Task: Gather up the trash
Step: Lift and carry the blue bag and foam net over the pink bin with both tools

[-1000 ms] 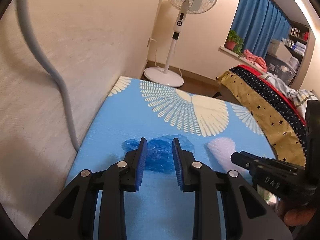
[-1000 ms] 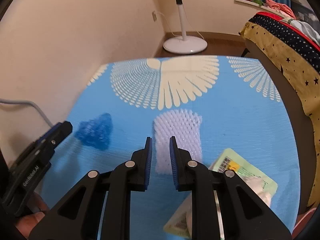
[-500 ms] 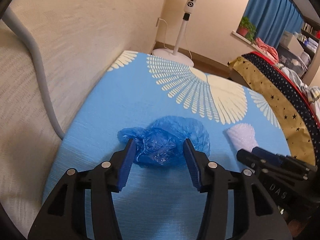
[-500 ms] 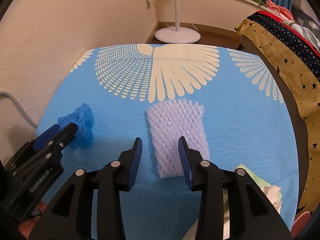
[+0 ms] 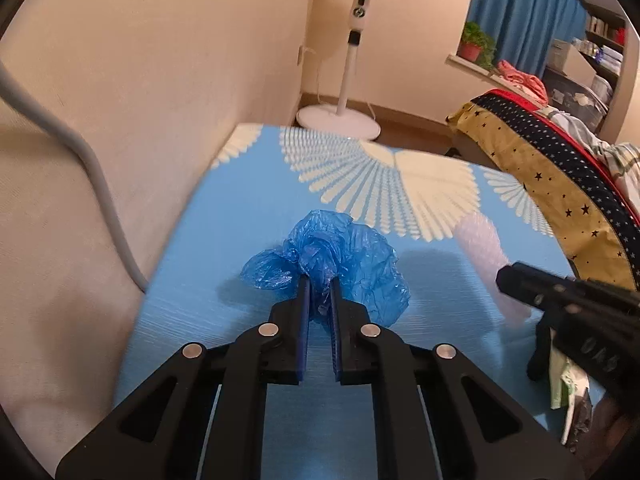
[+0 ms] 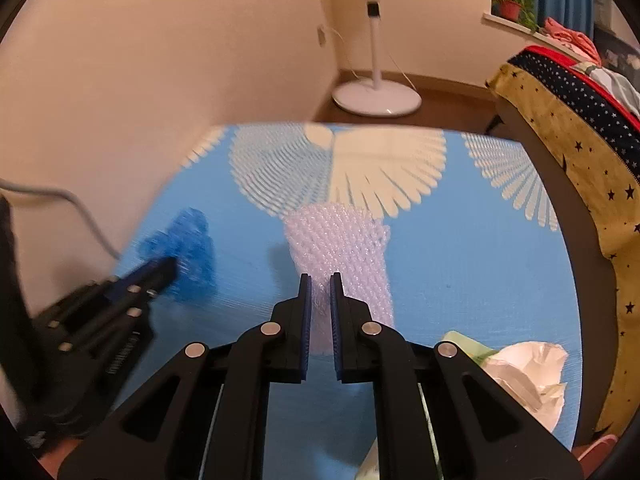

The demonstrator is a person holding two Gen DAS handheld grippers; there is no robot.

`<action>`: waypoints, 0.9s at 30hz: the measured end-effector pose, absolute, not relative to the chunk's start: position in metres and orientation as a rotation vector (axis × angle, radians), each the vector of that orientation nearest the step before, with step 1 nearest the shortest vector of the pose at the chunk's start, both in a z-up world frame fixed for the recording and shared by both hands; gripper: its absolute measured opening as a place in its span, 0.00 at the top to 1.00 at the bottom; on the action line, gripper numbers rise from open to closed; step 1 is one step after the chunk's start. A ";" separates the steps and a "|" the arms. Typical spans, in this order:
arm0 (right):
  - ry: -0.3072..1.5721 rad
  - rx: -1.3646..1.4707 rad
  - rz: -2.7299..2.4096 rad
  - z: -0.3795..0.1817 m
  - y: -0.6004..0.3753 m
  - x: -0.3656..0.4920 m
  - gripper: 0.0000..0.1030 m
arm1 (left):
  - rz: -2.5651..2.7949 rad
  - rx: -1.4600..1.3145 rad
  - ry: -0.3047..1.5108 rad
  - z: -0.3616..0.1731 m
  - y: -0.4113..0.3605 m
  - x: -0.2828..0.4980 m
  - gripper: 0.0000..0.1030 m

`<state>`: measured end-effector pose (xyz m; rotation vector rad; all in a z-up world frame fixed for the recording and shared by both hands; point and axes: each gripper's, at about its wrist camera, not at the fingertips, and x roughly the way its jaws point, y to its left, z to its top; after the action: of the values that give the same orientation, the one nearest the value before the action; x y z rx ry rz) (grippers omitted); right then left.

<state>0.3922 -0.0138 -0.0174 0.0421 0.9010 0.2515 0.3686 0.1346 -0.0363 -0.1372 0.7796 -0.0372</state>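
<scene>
Trash on a blue tabletop (image 5: 224,216) printed with white fan shapes; crumpled blue plastic bag (image 5: 340,256) at near left, pinched at its near edge between the closed-in fingers of the left gripper (image 5: 319,292); bunched with no clear long axis, loose folds billowing far and to the right of the fingertips. White foam netting sleeve (image 6: 340,240) near the table's middle, long axis running near to far, open mouth pointing far toward the fan print; near end clamped in the right gripper (image 6: 319,288), jaws drawn together on the mesh. Seen also from the left wrist as a pale blurred sleeve (image 5: 484,248) to the right of the bag, well apart from it, with the right gripper (image 5: 520,280) reaching in from the right. From the right wrist, blurred left gripper (image 6: 160,272) at the left edge, bag (image 6: 184,240) at its tip. Crumpled white wrapper (image 6: 528,372) and green-edged packet (image 6: 464,340) at near right of the table. Beyond the far edge, white pedestal fan (image 5: 348,112) on the wood floor; star-patterned yellow cloth (image 5: 560,184) at right; grey cable (image 5: 92,168) along the left wall.
</scene>
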 end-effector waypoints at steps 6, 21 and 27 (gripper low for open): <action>0.795 0.094 0.344 0.035 -0.035 0.360 0.91 | -0.053 -0.123 0.716 -0.003 0.130 0.343 0.91; 0.672 0.159 0.339 0.115 -0.123 0.260 0.91 | -0.095 -0.104 0.614 0.053 0.094 0.267 0.91; 0.640 0.188 0.300 0.125 -0.162 0.216 0.91 | -0.121 -0.100 0.590 0.062 0.078 0.236 0.91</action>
<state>0.2162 -0.1621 0.1251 0.1883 0.6402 0.2996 0.2358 0.0783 0.0624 -0.1004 0.5896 -0.1208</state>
